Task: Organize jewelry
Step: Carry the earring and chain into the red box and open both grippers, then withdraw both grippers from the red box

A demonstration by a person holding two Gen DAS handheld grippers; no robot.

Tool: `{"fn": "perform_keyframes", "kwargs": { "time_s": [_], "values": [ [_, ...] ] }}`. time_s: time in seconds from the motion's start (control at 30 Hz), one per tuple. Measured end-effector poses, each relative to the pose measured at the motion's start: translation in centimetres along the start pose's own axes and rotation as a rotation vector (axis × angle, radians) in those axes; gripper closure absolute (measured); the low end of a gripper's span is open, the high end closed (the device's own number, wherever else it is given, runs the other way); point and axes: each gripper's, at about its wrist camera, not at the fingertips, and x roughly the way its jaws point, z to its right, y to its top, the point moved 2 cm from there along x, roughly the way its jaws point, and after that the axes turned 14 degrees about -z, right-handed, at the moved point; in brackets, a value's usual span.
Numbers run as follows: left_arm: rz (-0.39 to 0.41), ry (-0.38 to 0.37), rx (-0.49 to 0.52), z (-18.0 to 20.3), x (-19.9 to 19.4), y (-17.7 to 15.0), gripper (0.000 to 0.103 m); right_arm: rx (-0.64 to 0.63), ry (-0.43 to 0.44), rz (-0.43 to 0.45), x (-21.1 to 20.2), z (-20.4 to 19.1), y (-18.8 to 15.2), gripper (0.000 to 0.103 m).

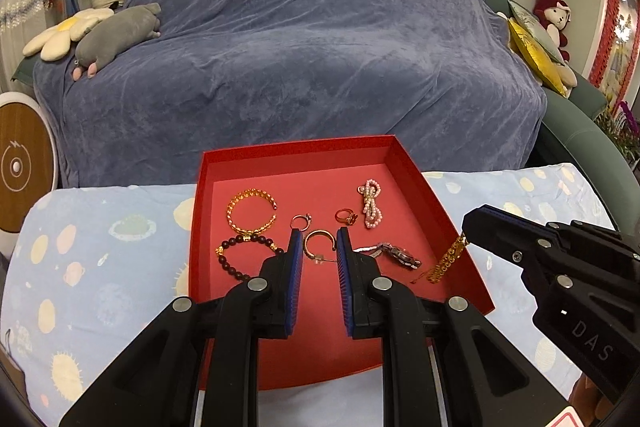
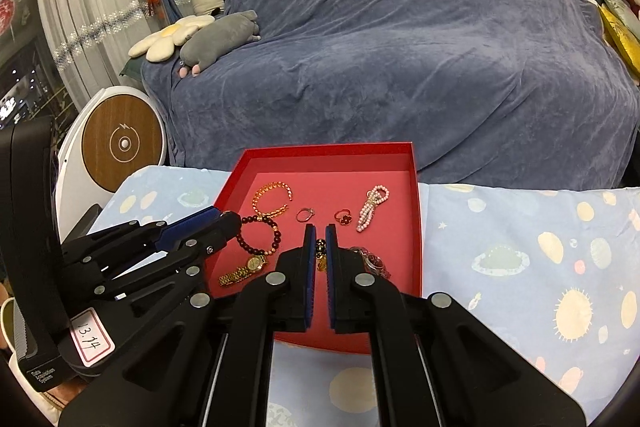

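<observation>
A red tray (image 1: pixel 400 163) (image 2: pixel 415 211) holds a gold bangle (image 1: pixel 250 211), a dark bead bracelet (image 1: pixel 236 259), a silver ring (image 1: pixel 300 221), a red ring (image 1: pixel 346 215), a pink pearl clip (image 1: pixel 371 203), a gold hoop (image 1: pixel 318 245) and a silver watch (image 1: pixel 400 255). My left gripper (image 1: pixel 319 239) is open over the hoop and holds nothing. My right gripper (image 2: pixel 320 233) is shut on a gold chain (image 1: pixel 446 261), which hangs over the tray's right side. A gold watch (image 2: pixel 244 269) lies near the tray's front left.
The tray rests on a light blue planet-print cloth (image 2: pixel 520 251). Behind stands a sofa under a blue-grey throw (image 1: pixel 312 47) with plush toys (image 1: pixel 116 35) and cushions (image 1: pixel 532 47). A round white and wood device (image 2: pixel 120 143) stands at the left.
</observation>
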Motion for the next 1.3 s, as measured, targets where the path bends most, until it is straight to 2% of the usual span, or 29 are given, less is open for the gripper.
{"fn": "perform_keyframes", "kwargs": {
  "time_s": [0.23,0.57,0.67,0.73,0.8,1.3],
  "values": [
    [-0.039,0.022,-0.019,-0.5,3.1,0.1,0.088,0.011,-0.016,-0.029,2.5,0.9,-0.2,0.099],
    [-0.023,0.036,-0.018,-0.8,3.7,0.0,0.087,0.003,-0.021,-0.036,3.6,0.8,-0.1,0.099],
    [-0.021,0.031,-0.020,-0.9,3.7,0.1,0.080,0.005,-0.020,-0.036,3.7,0.8,-0.1,0.099],
    [-0.013,0.042,-0.024,-1.0,3.5,0.2,0.066,0.006,-0.022,-0.033,3.8,0.8,-0.1,0.099],
    [-0.004,0.051,-0.026,-1.1,3.3,0.2,0.062,0.007,-0.022,-0.031,3.8,0.8,-0.1,0.099],
    [0.014,0.063,-0.038,-1.0,2.5,-0.1,0.051,0.005,-0.032,-0.027,3.7,0.9,-0.1,0.095]
  ]
}}
